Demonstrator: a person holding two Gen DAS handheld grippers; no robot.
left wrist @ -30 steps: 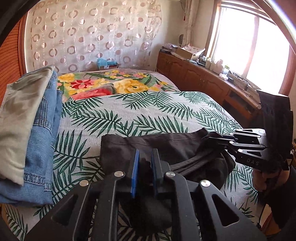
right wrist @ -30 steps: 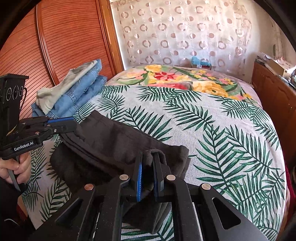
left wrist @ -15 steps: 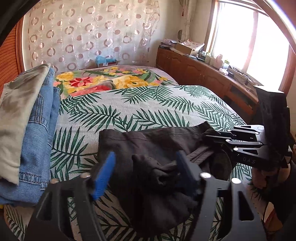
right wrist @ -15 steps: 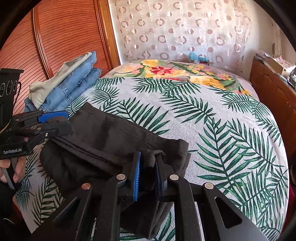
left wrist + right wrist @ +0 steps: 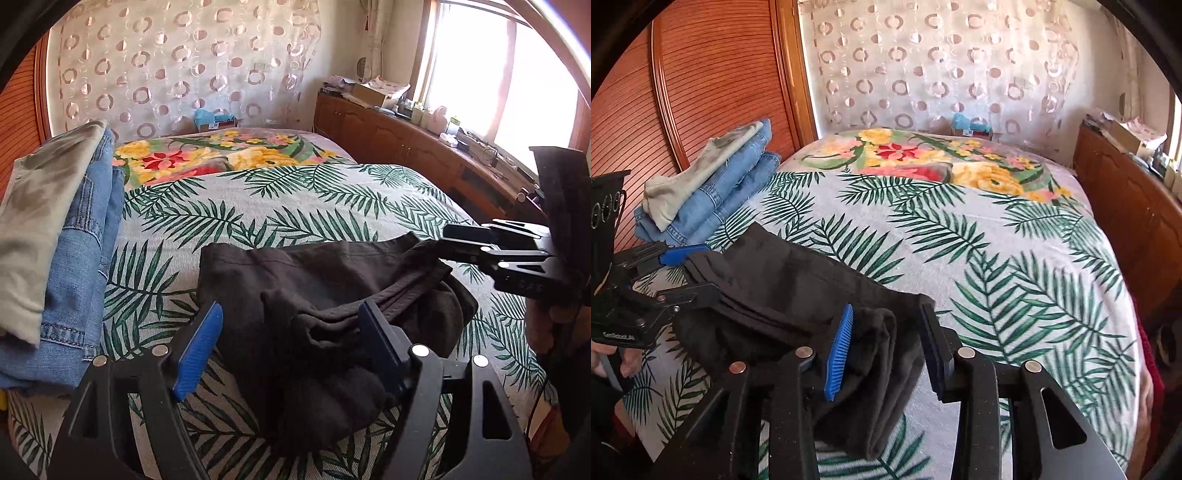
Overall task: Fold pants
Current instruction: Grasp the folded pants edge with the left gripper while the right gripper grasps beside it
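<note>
Stack of folded clothes [image 5: 55,251]: lying on the bed [image 5: 295,206] to the left of the black pants [image 5: 314,295], jeans beneath and a pale green piece on top, probably finished items parked aside.
Left tool [image 5: 291,343]: hovering with its blue-padded fingers [image 5: 199,347] spread wide around the near left bunch of the pants, gripping nothing (a release, I judge, so the fold can settle).
Black pants: resting on the palm-leaf bed cover near its front edge, doubled into a short thick bundle; the top layer is lying fairly flat, the near edge is rumpled and lumpy, and a waistband-like seam is running across toward the right.
Right tool [image 5: 886,350]: sitting at the right end of the pants [image 5: 812,295], fingers parted with a fold of cloth lying loose between them, not pinched.
</note>
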